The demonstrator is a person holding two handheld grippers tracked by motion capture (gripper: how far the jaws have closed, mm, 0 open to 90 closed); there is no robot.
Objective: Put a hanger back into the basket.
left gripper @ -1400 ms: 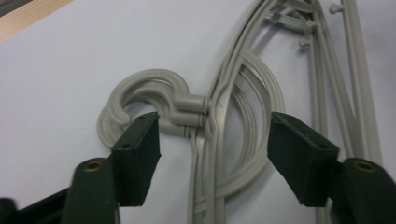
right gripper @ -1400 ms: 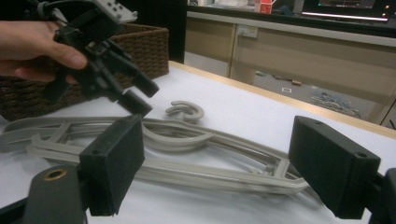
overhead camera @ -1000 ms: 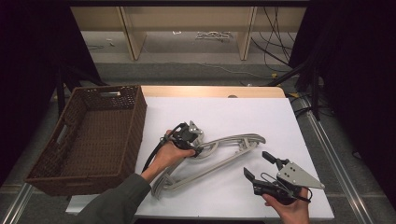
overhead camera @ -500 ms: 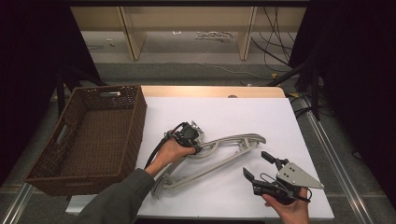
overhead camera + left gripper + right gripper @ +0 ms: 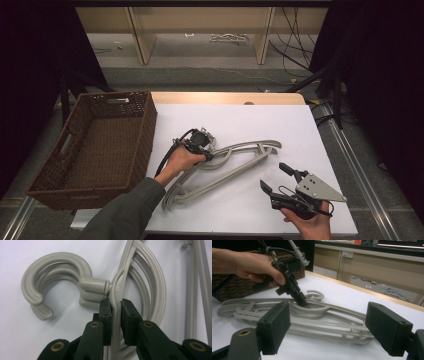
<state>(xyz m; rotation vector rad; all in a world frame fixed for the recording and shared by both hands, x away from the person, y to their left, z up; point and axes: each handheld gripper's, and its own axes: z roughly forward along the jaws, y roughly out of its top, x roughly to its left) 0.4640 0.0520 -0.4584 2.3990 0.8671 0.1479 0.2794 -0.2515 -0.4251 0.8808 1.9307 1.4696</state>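
A stack of grey plastic hangers [image 5: 240, 162] lies flat on the white table [image 5: 240, 120], hooks [image 5: 50, 267] pointing toward the basket. My left gripper [image 5: 206, 149] reaches down onto the stack just behind the hooks. Its jaws have just been closing, and in the left gripper view the left gripper [image 5: 115, 306] is shut on the thin rib of the top hanger's neck [image 5: 117, 287]. In the right gripper view the left gripper [image 5: 300, 301] stands tilted on the hangers [image 5: 332, 312]. My right gripper [image 5: 273, 176] rests near the front right, open, with nothing between its jaws [image 5: 329, 327].
A brown wicker basket [image 5: 145, 125] with nothing inside stands at the table's left, close to the hanger hooks. A person's left forearm in a grey sleeve [image 5: 125, 210] crosses the front left. Wooden shelving [image 5: 200, 30] and floor cables lie beyond the far edge.
My left hand has shifted slightly over the hangers' neck and settled onto it. The right gripper and the hangers have stayed in place.
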